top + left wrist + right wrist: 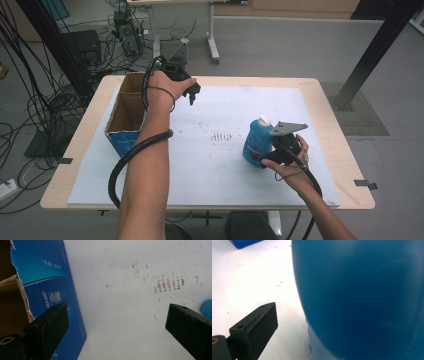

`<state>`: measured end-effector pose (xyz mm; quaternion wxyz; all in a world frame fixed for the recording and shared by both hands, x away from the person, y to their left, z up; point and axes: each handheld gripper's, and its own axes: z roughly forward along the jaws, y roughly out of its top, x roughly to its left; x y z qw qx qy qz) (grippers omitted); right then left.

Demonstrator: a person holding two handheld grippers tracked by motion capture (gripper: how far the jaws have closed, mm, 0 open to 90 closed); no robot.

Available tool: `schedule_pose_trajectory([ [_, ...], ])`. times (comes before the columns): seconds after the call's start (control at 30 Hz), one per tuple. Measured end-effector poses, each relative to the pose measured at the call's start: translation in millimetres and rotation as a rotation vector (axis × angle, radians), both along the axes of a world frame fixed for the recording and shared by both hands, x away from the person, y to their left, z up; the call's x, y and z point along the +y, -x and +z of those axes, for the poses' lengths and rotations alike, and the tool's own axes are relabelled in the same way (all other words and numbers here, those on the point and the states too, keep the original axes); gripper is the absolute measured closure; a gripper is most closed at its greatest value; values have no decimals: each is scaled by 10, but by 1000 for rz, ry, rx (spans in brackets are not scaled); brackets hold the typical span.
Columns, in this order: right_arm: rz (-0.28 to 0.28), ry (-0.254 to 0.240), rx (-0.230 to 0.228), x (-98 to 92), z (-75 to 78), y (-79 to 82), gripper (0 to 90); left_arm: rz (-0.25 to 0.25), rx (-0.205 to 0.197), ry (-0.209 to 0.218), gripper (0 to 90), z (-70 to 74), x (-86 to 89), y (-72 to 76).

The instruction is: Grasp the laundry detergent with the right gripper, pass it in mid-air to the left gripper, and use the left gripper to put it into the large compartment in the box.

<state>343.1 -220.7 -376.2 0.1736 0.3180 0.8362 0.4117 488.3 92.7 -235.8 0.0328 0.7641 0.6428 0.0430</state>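
A blue bottle (256, 141) with a white cap stands upright on the white mat (210, 170), right of centre. My right gripper (271, 151) is pushed up against its right side. In the right gripper view the bottle (362, 297) looms close, and one finger (255, 327) stands clear of its wall with a gap; the other finger is hidden behind it. My left gripper (191, 94) hovers over the mat's far left, beside an open cardboard box (125, 117) with blue sides (47, 282). Its jaws (117, 320) are wide open with nothing between them.
The wooden table (345, 165) ends just beyond the mat on every side. Brown smudges (221, 136) mark the mat's middle. Cables (30, 100) and electronics lie on the floor at the left, and a black post (377, 47) stands at the far right.
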Motion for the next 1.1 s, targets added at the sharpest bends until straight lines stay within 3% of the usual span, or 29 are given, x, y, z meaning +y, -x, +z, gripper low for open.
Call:
schedule_pose_trajectory([
  [1.1,-3,-9,-3,-11,-1,4,20,-4,-9,11,54,45,-35,4],
])
